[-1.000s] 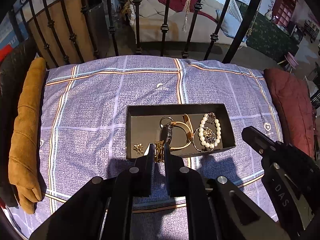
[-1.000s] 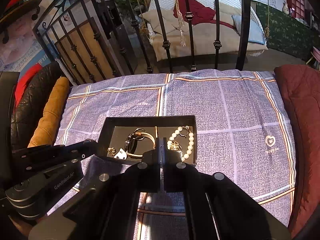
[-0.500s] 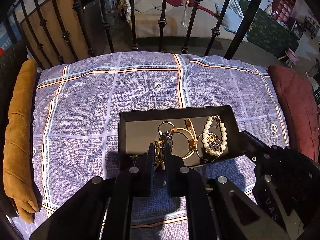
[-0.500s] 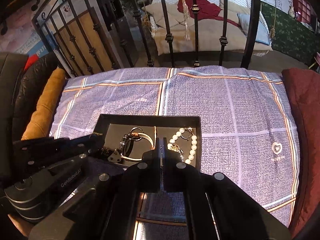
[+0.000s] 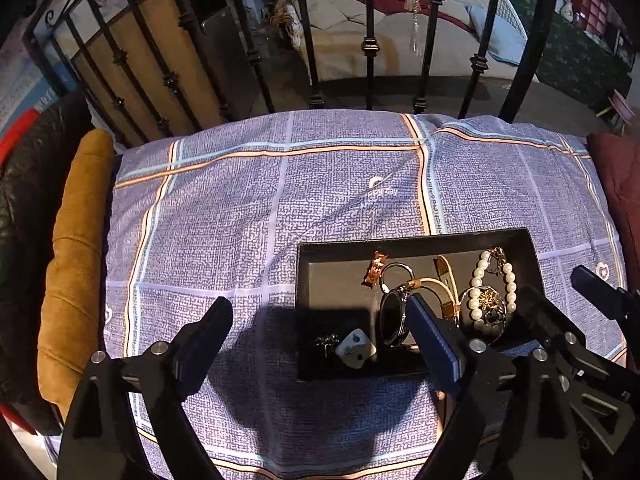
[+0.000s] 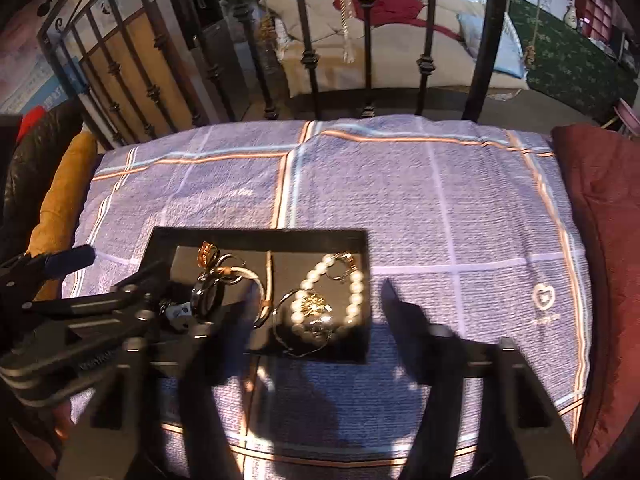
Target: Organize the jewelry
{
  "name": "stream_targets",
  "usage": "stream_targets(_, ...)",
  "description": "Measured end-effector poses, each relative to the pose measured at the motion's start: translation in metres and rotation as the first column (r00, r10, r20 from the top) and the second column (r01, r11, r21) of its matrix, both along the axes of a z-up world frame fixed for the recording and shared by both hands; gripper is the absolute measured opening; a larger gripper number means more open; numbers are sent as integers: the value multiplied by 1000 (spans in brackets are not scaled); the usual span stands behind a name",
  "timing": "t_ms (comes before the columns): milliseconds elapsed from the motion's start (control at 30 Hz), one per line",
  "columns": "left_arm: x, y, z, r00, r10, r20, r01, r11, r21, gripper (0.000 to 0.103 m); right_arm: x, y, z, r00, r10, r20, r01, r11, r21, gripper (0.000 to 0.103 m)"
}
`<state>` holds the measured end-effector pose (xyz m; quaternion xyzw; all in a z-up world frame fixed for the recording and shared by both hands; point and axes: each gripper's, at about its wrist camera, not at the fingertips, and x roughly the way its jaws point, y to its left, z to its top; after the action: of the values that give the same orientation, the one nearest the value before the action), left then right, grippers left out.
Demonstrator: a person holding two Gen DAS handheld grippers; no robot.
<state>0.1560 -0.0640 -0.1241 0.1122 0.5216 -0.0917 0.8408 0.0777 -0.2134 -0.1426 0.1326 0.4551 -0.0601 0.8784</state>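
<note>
A black jewelry tray (image 5: 416,240) (image 6: 260,236) lies on the purple checked cloth. In it are a gold clip (image 5: 375,272) (image 6: 206,253), a dark watch (image 5: 392,320), a gold bangle (image 5: 446,280), a pearl bracelet (image 5: 492,284) (image 6: 352,284) and small earrings (image 5: 354,350). My left gripper (image 5: 320,328) is open and empty, its right finger (image 5: 430,332) over the tray's front edge. My right gripper (image 6: 316,312) is open and empty, above the tray's near right part.
An ochre cushion (image 5: 76,248) lies at the left edge of the cloth, a dark red cushion (image 6: 600,240) at the right. Black iron railing bars (image 5: 368,40) stand behind the far edge.
Both grippers have opened wide. The gold clip that my left gripper held now lies in the tray near its far wall. The left camera has shifted left.
</note>
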Motion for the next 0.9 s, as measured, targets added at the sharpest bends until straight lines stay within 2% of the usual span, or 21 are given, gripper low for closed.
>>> stream_targets(67, 0, 10, 4, 1000, 22, -15, -23, 998, -60, 94, -6, -5, 5, 1000, -2, 7, 1, 1000, 10, 74)
stream_targets(233, -14, 24, 22, 999, 32, -2, -32, 994, -100, 96, -22, -2, 19, 1000, -10, -11, 10, 999, -37, 75)
stream_targets(367, -25, 30, 30, 998, 66, -9, -67, 998, -20, 96, -34, 4, 27, 999, -31, -12, 30, 998, -58, 77)
stream_targets(567, -37, 44, 39, 998, 69, 3, -69, 996, -64, 96, -44, 14, 29, 1000, -28, -9, 27, 998, -60, 77)
stream_targets(767, -46, 45, 40, 997, 60, 41, -60, 998, 4, 96, -48, 17, 31, 999, -37, -10, 36, 997, -70, 77)
stream_targets(900, -48, 46, 40, 998, 50, 39, -51, 999, 6, 96, -49, 14, 31, 998, -55, -8, 54, 996, -68, 77)
